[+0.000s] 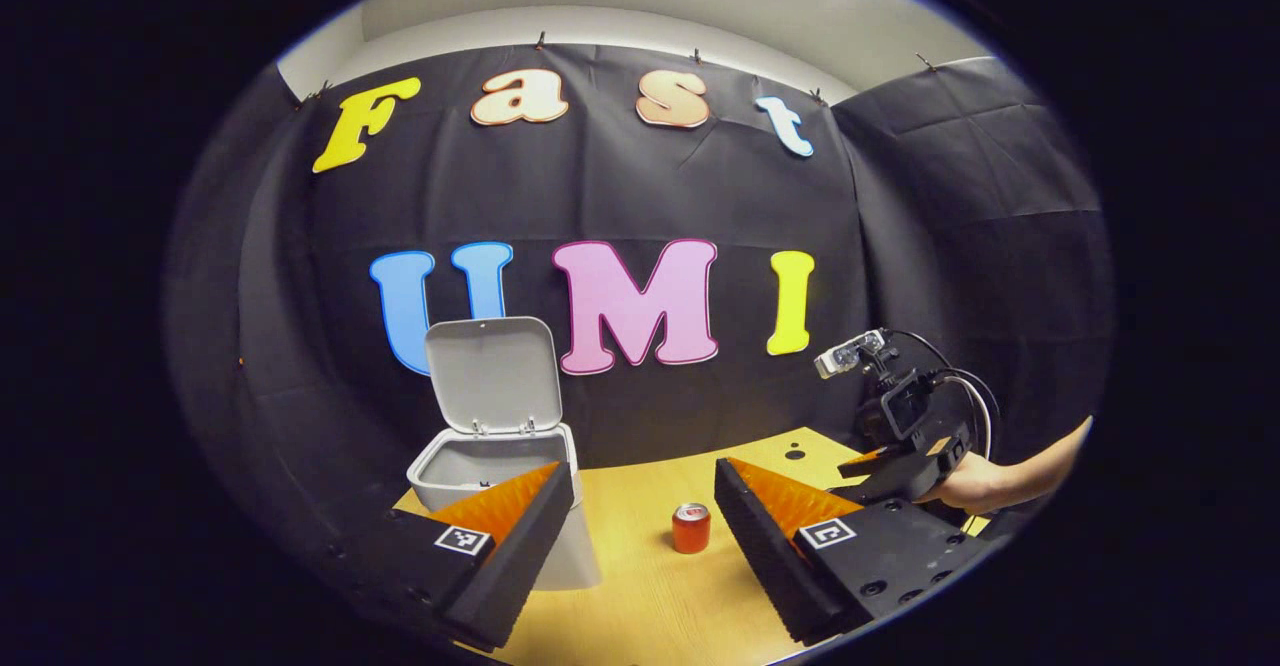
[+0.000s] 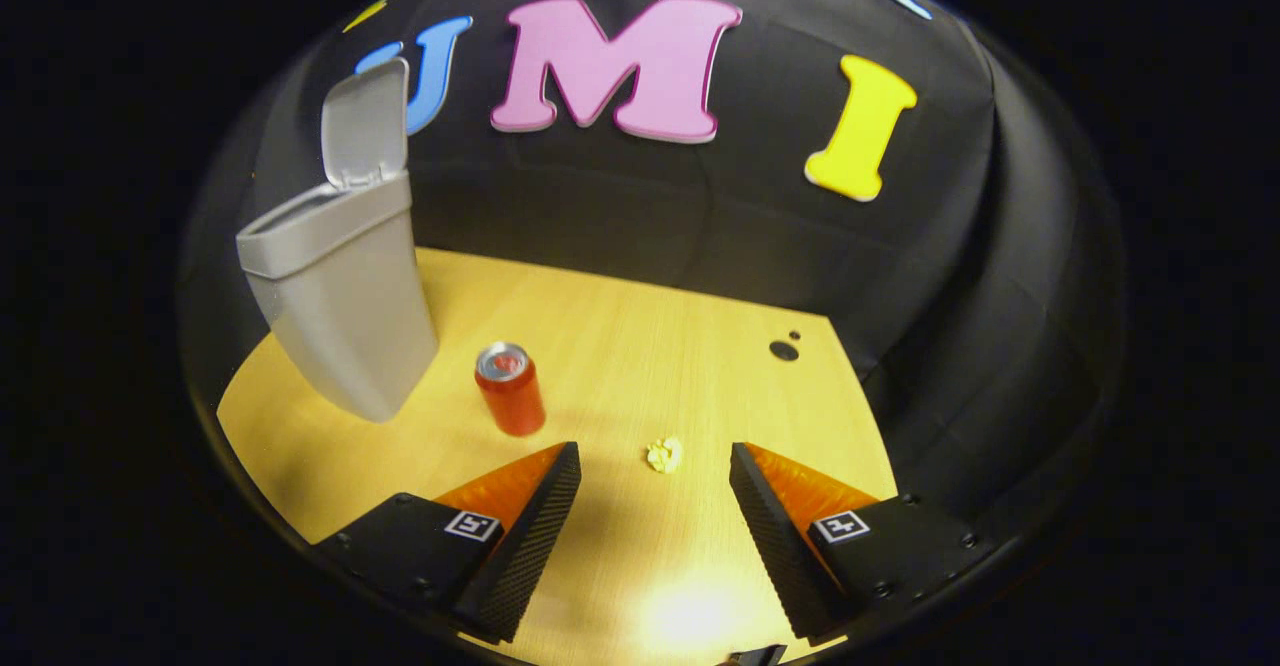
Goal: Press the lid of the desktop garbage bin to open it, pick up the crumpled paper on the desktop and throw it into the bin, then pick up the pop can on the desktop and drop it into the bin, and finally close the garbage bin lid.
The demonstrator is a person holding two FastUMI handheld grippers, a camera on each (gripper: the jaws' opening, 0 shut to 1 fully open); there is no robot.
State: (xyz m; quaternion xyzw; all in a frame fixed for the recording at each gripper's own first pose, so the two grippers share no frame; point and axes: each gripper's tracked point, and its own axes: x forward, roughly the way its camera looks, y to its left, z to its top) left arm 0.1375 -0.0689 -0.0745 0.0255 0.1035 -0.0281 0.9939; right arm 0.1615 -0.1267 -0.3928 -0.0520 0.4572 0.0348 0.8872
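Observation:
The grey desktop bin stands on the wooden table with its lid flipped up. A red pop can stands upright to the right of the bin. A small crumpled yellow paper lies on the table. My right gripper is open above the table, the paper just ahead of the gap between its fingers. My left gripper is open, its left finger overlapping the bin's front; the can shows between the fingers, farther off. The right gripper is held in a hand at the right of the left gripper view.
The wooden table has two small dark holes near its back right corner. Black cloth closes the booth behind and on both sides. A forearm reaches in from the right.

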